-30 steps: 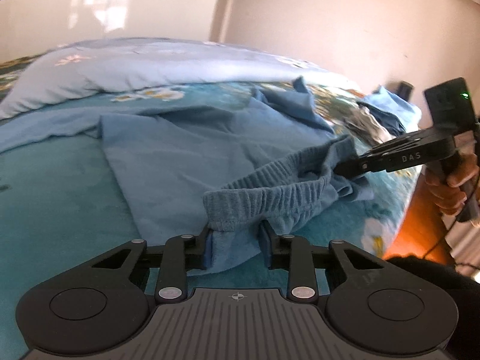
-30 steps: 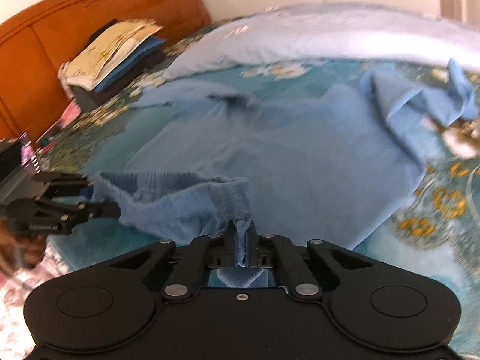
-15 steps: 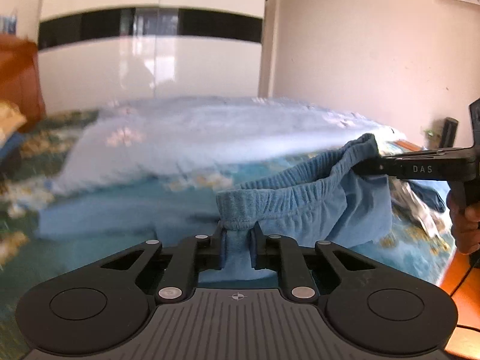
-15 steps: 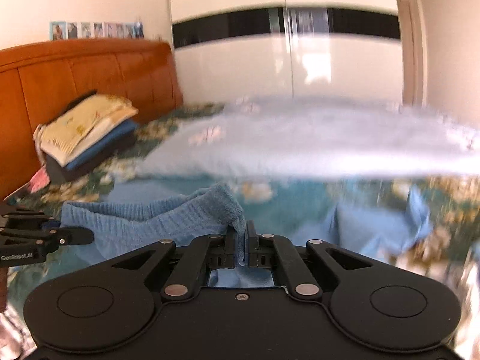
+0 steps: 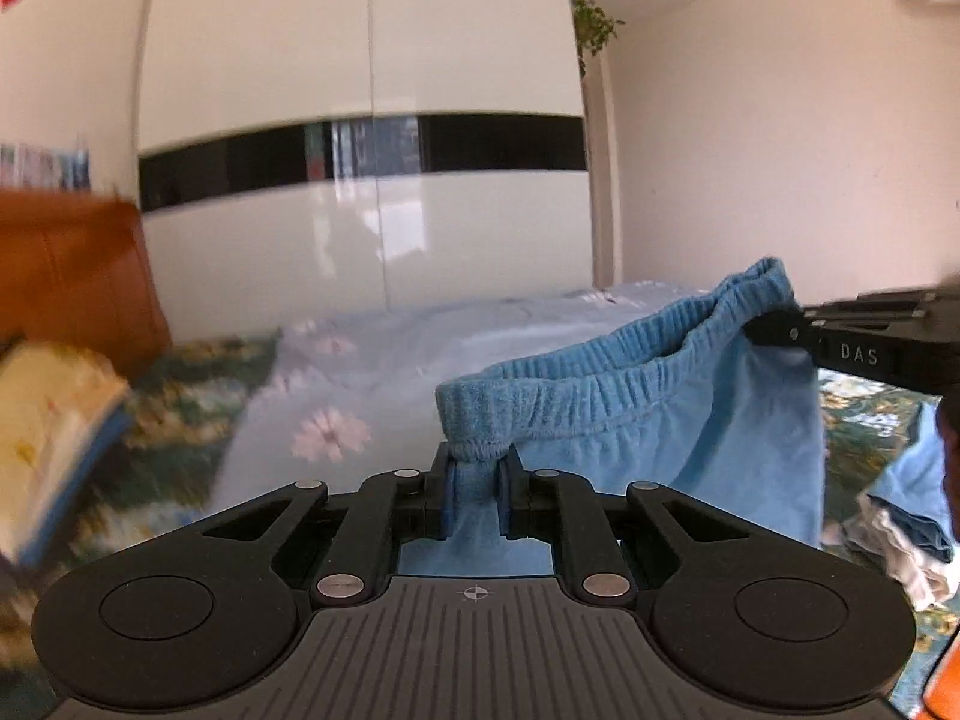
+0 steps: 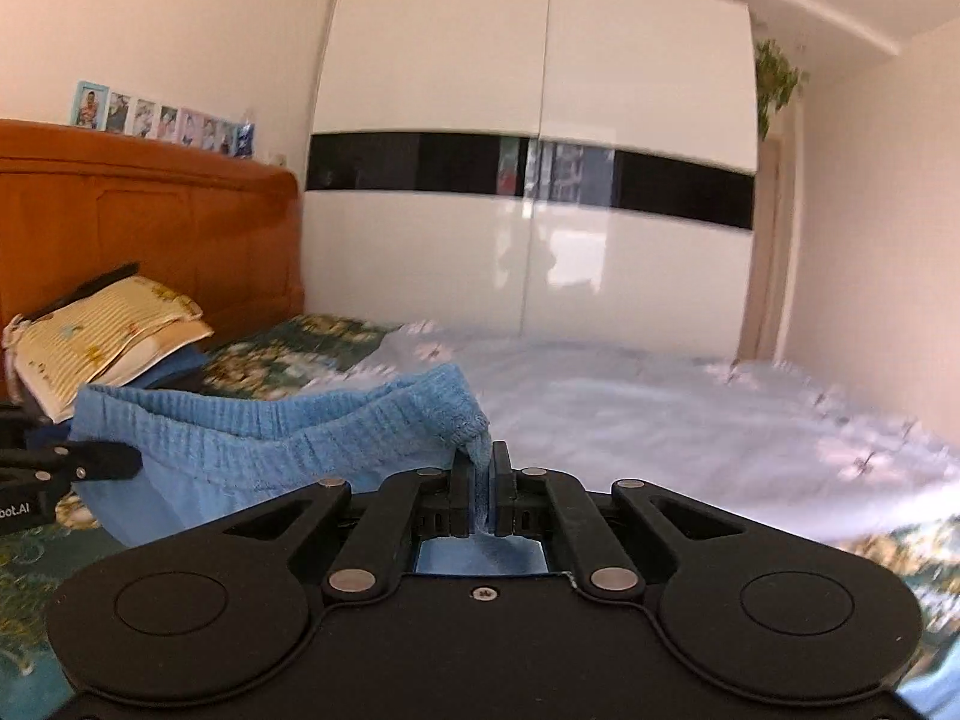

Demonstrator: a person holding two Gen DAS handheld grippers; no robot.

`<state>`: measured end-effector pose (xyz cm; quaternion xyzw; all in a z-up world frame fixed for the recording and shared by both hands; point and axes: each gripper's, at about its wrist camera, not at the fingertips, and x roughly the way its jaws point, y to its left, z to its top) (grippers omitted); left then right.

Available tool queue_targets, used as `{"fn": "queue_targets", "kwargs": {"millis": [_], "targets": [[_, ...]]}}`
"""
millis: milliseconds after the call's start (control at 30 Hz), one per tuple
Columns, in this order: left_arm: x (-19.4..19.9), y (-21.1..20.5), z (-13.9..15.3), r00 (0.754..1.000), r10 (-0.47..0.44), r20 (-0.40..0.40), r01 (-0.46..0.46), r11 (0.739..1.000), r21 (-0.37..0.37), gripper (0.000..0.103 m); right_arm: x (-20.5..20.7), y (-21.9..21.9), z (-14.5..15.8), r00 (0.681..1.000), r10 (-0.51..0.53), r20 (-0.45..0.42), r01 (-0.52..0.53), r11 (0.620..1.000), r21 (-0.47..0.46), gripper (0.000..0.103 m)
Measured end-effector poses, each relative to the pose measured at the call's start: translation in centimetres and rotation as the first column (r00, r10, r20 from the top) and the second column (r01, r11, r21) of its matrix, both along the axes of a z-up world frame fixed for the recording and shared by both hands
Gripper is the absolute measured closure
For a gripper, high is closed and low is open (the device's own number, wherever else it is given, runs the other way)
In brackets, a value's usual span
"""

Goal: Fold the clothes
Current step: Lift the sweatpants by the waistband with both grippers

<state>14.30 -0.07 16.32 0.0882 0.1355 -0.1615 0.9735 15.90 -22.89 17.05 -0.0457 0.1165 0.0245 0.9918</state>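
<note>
A pair of blue trousers [image 5: 660, 420] with an elastic waistband hangs in the air above the bed, held by both ends of the waistband. My left gripper [image 5: 477, 468] is shut on the waistband's left end. The right gripper [image 5: 774, 327] shows at the right of the left wrist view, clamped on the other end. In the right wrist view my right gripper [image 6: 480, 468] pinches the waistband, the trousers [image 6: 270, 438] stretch leftward, and the left gripper [image 6: 114, 462] grips their far end. The legs hang below, out of sight.
A bed [image 6: 288, 372] with a teal floral cover carries a pale blue quilt [image 6: 660, 420]. A stack of folded clothes [image 6: 102, 336] rests by the orange headboard [image 6: 150, 228]. A white wardrobe [image 6: 540, 180] stands behind. More blue garments [image 5: 912, 492] lie at the bed's right edge.
Both grippers have risen and tilted up from the bed, lifting the trousers by the waistband off the bed. The left gripper's jaws closed tighter on the band early on.
</note>
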Motion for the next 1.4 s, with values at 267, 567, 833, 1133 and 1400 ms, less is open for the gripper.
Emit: {"fn": "queue_targets", "kwargs": {"millis": [267,567,833,1133,1400], "targets": [[-3.3,-2.1,7.0,0.989,0.033,0.143,-0.038,0.999,0.034,0.092,-2.7,0.1,6.9,0.989,-0.044,0.144,0.049,0.998,-0.032,0.1],[-9.3,-4.1,14.4,0.951,0.057,0.305,-0.085,0.993,0.08,0.092,-8.4,-0.4,14.5,0.947,-0.073,0.312,0.087,0.996,-0.03,0.1],[-14.5,-6.1,19.9,0.902,0.073,0.426,-0.132,0.985,0.11,0.092,-14.1,-0.9,20.9,0.897,-0.086,0.433,0.106,0.994,-0.024,0.1],[-19.7,-6.6,26.3,0.829,0.092,0.552,-0.175,0.98,0.099,0.092,-20.3,-0.9,27.7,0.819,-0.073,0.569,0.101,0.995,-0.017,0.1],[-22.2,-6.8,28.3,0.78,0.073,0.622,-0.19,0.974,0.124,0.092,-23.6,-2.2,31.2,0.771,-0.026,0.637,0.037,0.999,-0.004,0.1]]}}
